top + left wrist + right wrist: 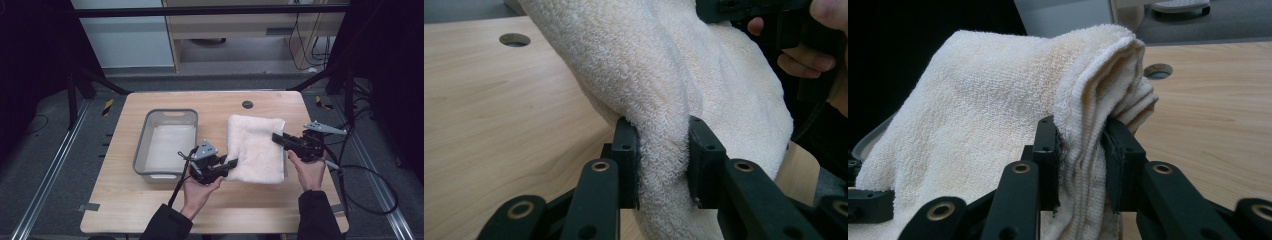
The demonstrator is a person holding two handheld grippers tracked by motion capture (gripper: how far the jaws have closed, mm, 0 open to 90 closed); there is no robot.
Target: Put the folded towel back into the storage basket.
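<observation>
Holding: folded cream towel [256,148] is pinched from both sides, lying right of centre on the counter [150,205], just beside the grey basket [141,142].
Left gripper [231,163]: fingers [626,160] clenched on the towel's near left corner; in the left gripper view a thick wad of terry sits between them, a deep bite.
Right gripper [276,137]: fingers [1048,155] clamped on the towel's right edge, farther back; the right gripper view shows several folded layers stacked in the grip.
Step, my read: lift the folded towel and carry it left into the basket, which already has something pale lying flat in its bottom.
Do it well: raise both hands together and level, so the fold doesn't slide open.
Spacing: keep the grippers as far apart as they are now; pulling outward would stretch the fold, closing in would let it sag.
Clearance: get the hanging middle above the basket's right wall before going sideways.
Risk: the grips are diagonal, so the free far left corner may droop and catch the rim.
Far edge: cable hole [247,104] in the counter is out of the path.
</observation>
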